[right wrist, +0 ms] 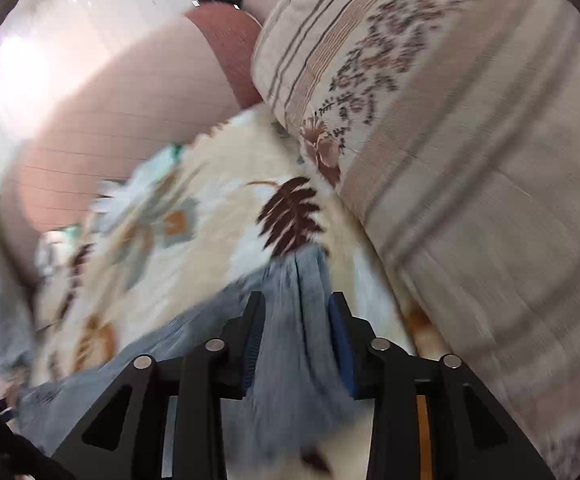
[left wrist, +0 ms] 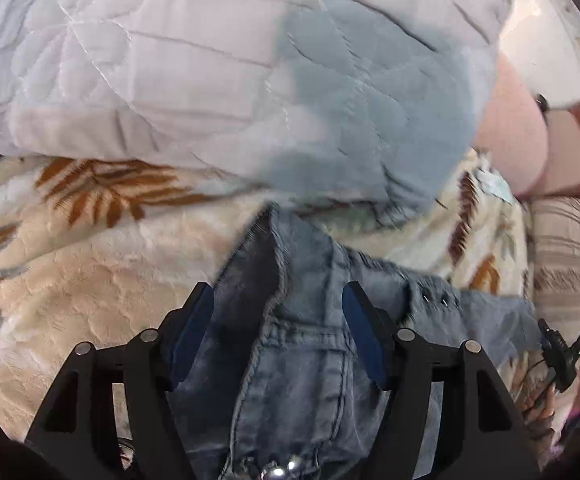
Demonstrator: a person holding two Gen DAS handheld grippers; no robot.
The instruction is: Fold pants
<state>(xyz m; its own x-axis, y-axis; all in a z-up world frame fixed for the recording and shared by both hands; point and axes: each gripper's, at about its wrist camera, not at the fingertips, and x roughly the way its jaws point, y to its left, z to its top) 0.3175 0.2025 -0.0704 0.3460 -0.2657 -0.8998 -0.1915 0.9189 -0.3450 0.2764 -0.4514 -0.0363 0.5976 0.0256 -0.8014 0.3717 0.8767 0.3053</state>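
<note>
Nearest in the left wrist view, the left hand-held gripper [left wrist: 277,300] points steeply down onto the jeans [left wrist: 290,360], and the denim runs straight up between its 2 blue pads [left wrist: 193,332]. The jaws stand fairly wide: there is a gap of dark shadow on the left side and the right pad sits just beside the seamed fold, so neither pad clearly presses the cloth. This looks like the waistband end, with a belt loop, stitched seams and metal studs at the bottom edge.

In the right wrist view the right hand-held gripper [right wrist: 296,304] is narrower, and a gathered bunch of the same jeans [right wrist: 285,320] fills the space between its pads. The cloth appears to touch both, though motion blur keeps me from saying whether it is truly pinched.

The garment's long axis runs sideways between the 2 hands, from the left one across to the right, lying on the leaf-patterned fleece blanket [left wrist: 89,260] that covers the bed. Each hand is already on its own end, so neither needs to reach.

Farther off lie a grey-white quilt [left wrist: 169,60], a striped floral pillow [right wrist: 450,140] and a pink cushion [right wrist: 129,100].
</note>
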